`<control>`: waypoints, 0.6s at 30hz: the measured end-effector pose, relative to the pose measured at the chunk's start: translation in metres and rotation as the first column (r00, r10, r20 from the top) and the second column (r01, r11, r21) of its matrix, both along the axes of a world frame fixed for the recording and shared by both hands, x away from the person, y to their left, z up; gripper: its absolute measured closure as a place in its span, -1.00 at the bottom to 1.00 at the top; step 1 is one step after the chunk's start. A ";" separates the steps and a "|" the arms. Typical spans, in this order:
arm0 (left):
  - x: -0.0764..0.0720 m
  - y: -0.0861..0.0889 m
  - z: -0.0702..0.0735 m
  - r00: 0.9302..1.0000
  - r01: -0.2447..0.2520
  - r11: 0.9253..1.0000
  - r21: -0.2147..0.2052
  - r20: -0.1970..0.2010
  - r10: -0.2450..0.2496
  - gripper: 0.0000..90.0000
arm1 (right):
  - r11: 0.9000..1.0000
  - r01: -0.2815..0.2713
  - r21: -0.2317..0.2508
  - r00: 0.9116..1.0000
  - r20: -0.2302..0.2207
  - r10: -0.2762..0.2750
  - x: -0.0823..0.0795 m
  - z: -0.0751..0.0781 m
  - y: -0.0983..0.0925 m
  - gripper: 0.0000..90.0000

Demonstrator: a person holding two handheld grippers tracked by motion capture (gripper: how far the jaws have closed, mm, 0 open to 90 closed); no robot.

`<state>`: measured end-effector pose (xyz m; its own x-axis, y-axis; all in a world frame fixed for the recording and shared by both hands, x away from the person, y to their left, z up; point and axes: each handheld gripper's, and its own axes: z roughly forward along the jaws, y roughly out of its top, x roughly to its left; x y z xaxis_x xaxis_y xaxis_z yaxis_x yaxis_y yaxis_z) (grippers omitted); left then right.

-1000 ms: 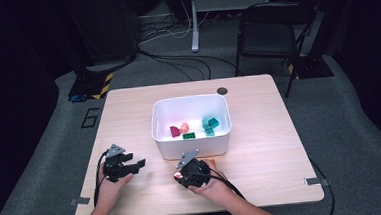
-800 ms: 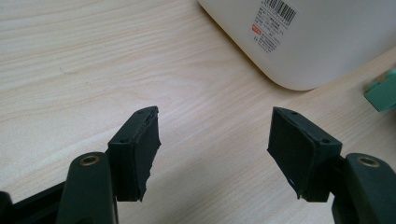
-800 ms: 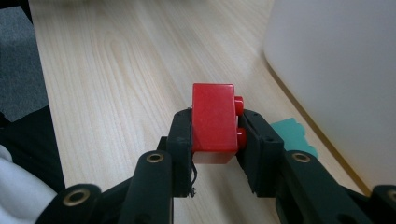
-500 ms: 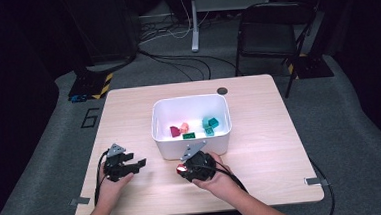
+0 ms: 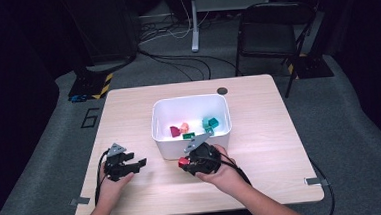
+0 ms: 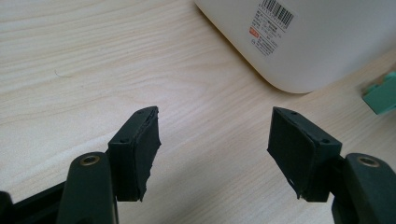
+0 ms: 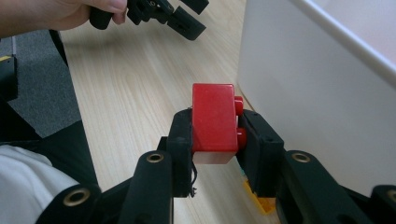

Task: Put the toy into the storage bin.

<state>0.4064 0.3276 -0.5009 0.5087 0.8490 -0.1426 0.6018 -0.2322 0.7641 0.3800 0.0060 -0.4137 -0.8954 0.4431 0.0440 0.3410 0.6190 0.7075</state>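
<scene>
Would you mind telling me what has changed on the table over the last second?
The right gripper, shut on the red block, has risen beside the white bin. The left gripper stayed put, its fingers open and empty; the bin's blocks are unmoved.

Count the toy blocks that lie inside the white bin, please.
About 4 inside the white bin: a dark pink one, an orange one, a green one and a teal one. Others may be hidden behind the right gripper.
</scene>
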 end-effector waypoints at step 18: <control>0.001 -0.001 0.000 1.000 0.004 1.000 0.000 0.002 -0.004 -0.25 | 0.998 0.056 0.036 0.998 0.005 -0.056 0.007 0.040 -0.029 0.48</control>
